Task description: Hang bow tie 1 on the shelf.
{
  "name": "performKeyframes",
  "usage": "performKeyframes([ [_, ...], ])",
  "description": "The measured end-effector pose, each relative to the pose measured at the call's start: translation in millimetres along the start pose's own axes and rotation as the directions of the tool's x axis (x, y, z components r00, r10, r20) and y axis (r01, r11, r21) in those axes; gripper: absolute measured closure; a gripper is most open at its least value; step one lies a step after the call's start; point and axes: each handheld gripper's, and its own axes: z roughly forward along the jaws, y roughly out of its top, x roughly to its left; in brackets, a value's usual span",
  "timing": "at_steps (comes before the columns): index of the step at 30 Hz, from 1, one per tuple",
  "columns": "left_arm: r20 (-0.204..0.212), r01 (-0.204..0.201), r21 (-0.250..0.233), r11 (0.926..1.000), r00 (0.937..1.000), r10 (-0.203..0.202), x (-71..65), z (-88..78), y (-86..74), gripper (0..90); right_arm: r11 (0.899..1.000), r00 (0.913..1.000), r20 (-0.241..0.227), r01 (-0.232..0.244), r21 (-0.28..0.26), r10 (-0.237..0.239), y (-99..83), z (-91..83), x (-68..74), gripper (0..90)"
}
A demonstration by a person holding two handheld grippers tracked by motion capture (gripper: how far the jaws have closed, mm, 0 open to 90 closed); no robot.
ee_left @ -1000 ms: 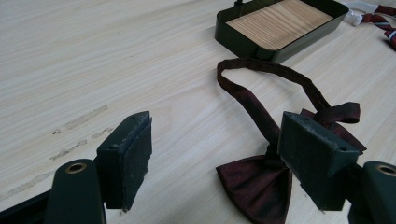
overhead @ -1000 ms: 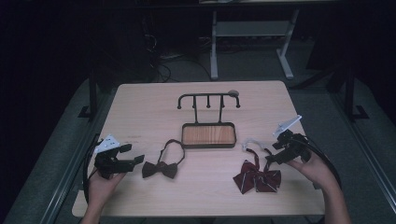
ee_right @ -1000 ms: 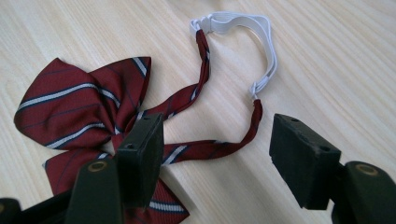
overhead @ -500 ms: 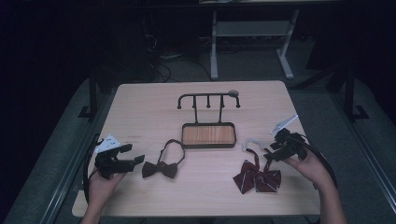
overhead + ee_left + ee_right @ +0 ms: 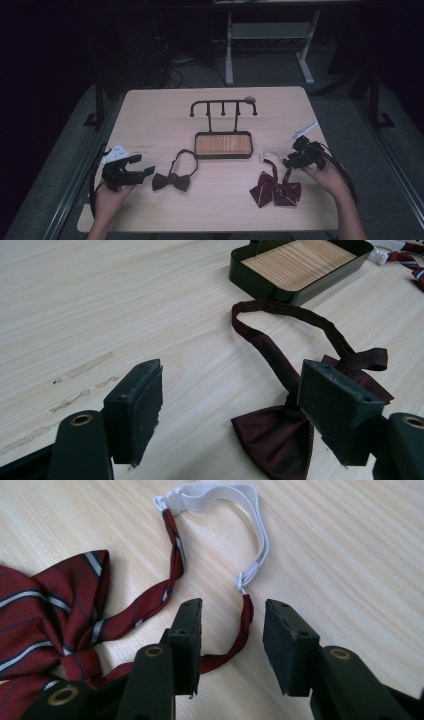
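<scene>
A dark maroon bow tie [image 5: 172, 181] lies at the table's front left, its neck strap looped toward the tray. My left gripper [image 5: 144, 169] rests just left of it and stands open; in the left gripper view the bow tie [image 5: 272, 437] lies partly behind the right jaw, untouched by the left gripper [image 5: 232, 380]. A red striped bow tie [image 5: 277, 192] lies at the front right. My right gripper [image 5: 235, 611] has just been closing its jaws. The tie's red strap [image 5: 246, 617] runs between them with a gap on each side. A white elastic [image 5: 225, 492] continues the strap.
A black stand with a row of hooks [image 5: 222, 104] rises from a wood-lined black tray [image 5: 222, 145] at the table's middle. The tray [image 5: 300, 265] is beyond the dark tie in the left gripper view. Metal rails run along both table sides.
The right gripper's jaws have narrowed around the striped tie's strap and the hand has shifted slightly. The left hand and both ties have stayed where they were.
</scene>
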Motion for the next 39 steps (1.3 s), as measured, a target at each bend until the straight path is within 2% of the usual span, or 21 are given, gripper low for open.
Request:
performKeyframes([
  [4, 0.003, 0.008, 0.004, 1.0000, 1.0000, -0.008, -0.8, 0.9, -0.1, 25.6, 1.000, 1.0000, 0.003, -0.009, 0.007, 0.009, -0.1, 3.0, -1.1, 62.3],
  [13, 0.005, 0.009, 0.008, 0.9999, 1.0000, -0.009, -1.0, 1.2, 0.1, 25.6, 1.000, 0.9992, 0.040, -0.003, 0.026, 0.002, 0.7, 9.9, -2.1, 69.2],
  [21, 0.006, 0.009, 0.006, 0.9999, 0.9999, -0.009, -0.7, 1.0, 0.0, 25.6, 0.999, 0.9990, 0.044, -0.004, 0.043, 0.002, -0.2, 12.3, -3.0, 74.4],
  [28, 0.004, 0.002, 0.000, 1.0000, 1.0000, -0.002, -0.3, 0.2, 0.2, 25.6, 0.998, 0.9988, 0.044, 0.020, 0.052, -0.022, 0.7, 12.7, -1.3, 85.1],
  [34, 0.003, 0.004, -0.002, 1.0000, 1.0000, -0.004, -0.2, -0.7, 0.2, 25.6, 0.998, 0.9988, 0.028, 0.038, 0.055, -0.040, 0.9, 5.8, -0.4, 86.8],
  [39, 0.004, 0.003, -0.003, 1.0000, 1.0000, -0.003, -0.7, -0.6, 0.3, 25.6, 0.999, 0.9992, -0.018, 0.036, 0.030, -0.036, -1.5, -2.9, -0.4, 86.8],
])
